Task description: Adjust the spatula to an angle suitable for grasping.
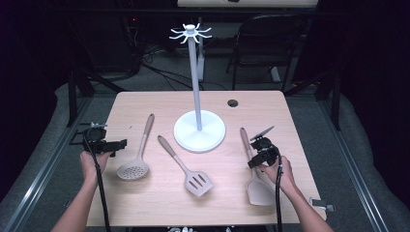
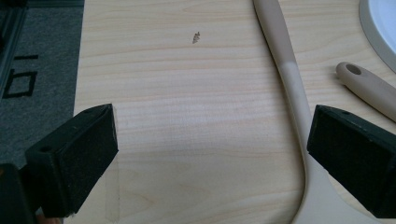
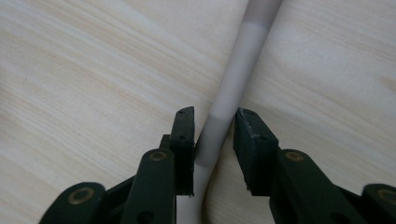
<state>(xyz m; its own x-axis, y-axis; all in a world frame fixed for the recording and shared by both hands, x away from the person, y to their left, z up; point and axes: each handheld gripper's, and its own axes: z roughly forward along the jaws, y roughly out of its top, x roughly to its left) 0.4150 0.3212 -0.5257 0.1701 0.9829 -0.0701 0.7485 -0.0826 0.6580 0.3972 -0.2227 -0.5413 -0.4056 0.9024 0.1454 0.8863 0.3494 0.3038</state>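
Note:
Three grey utensils with beige handles lie on the wooden table (image 1: 159, 203). At the right is a solid spatula (image 1: 261, 191); my right gripper (image 1: 255, 153) is shut on its handle (image 3: 233, 84), one jaw on each side, while the blade rests on the table. My right gripper (image 3: 215, 135) grips just below where the handle turns beige. My left gripper (image 1: 98, 140) hovers at the table's left edge, open wide with nothing between the jaws (image 2: 212, 154). Just right of it lies a perforated skimmer (image 1: 133, 170), whose handle (image 2: 289, 74) runs past the right jaw. A slotted spatula (image 1: 198, 182) lies in the middle.
A white utensil stand (image 1: 199, 130) with a tall pole and hooks on top rises at the table's centre back; its base edge (image 2: 380, 23) and the slotted spatula's handle end (image 2: 369, 86) show beyond my left gripper. A cable hole (image 1: 232, 103) is behind it. A chair (image 1: 270, 38) stands beyond the table.

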